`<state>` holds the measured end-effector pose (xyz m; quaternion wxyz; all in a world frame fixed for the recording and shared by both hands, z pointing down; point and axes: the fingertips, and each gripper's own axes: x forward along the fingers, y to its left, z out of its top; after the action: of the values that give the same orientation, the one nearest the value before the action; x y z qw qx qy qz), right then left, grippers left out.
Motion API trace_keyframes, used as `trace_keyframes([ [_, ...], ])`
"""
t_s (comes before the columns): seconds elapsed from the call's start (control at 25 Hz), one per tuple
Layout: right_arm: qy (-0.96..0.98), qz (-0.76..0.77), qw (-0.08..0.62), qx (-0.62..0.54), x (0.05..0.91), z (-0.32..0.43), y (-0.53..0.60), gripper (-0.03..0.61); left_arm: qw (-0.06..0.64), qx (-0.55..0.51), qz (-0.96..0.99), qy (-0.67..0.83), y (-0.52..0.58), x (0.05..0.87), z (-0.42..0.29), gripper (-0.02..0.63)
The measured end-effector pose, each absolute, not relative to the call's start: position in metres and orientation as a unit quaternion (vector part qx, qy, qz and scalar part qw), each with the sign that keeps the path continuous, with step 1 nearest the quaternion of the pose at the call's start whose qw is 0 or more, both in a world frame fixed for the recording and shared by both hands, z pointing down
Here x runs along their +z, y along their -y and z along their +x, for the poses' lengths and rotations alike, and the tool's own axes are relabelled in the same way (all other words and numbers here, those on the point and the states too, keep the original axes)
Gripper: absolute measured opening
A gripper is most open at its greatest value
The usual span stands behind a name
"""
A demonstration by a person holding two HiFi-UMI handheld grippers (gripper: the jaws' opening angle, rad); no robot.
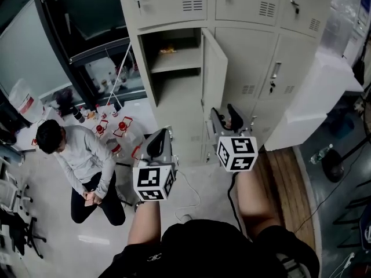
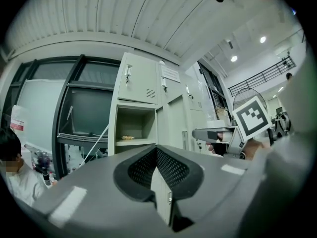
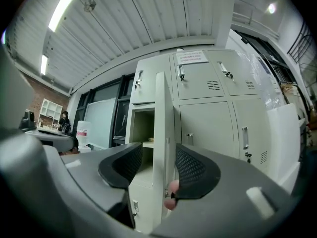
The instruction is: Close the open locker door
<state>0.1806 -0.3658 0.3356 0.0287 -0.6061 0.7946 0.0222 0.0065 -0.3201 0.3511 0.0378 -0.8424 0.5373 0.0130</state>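
A row of pale grey lockers (image 1: pixel 255 57) stands ahead. One lower door (image 1: pixel 214 71) hangs open toward me, showing a compartment with a shelf (image 1: pixel 177 59). My right gripper (image 1: pixel 225 116) is held close to that door's lower free edge, jaws open. In the right gripper view the door's edge (image 3: pixel 161 133) runs upright between the open pads (image 3: pixel 195 170) without touching them, and my right gripper (image 3: pixel 157 165) grips nothing. My left gripper (image 1: pixel 159 139) hangs lower left of the door, away from it. Its tips (image 2: pixel 157 152) meet, shut on nothing.
A small yellow item (image 1: pixel 168 50) lies on the shelf. A person (image 1: pixel 81 155) kneels on the floor at left, beside bottles and red-and-white packs (image 1: pixel 116 126). A white box (image 1: pixel 316 97) leans against the lockers at right. A thin cable (image 1: pixel 191 201) crosses the floor.
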Motion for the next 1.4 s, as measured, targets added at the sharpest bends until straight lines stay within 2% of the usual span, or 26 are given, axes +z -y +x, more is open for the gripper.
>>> trace_keyframes([
  [0.28, -0.792, -0.61, 0.007, 0.023, 0.344, 0.18, 0.385, 0.18, 0.035, 0.011, -0.833, -0.552, 0.324, 0.356, -0.005, 0.0],
  [0.32, -0.79, -0.612, 0.006, 0.028, 0.344, 0.18, 0.386, 0.119, 0.035, 0.011, -0.832, -0.554, 0.325, 0.356, -0.006, 0.0],
  [0.36, -0.789, -0.613, 0.005, 0.034, 0.344, 0.179, 0.386, 0.1, 0.035, 0.011, -0.831, -0.555, 0.325, 0.355, -0.006, 0.0],
  [1.4, -0.806, -0.591, 0.003, 0.033, 0.344, 0.091, 0.405, 0.104, 0.032, 0.016, -0.798, -0.602, 0.327, 0.36, -0.068, 0.0],
])
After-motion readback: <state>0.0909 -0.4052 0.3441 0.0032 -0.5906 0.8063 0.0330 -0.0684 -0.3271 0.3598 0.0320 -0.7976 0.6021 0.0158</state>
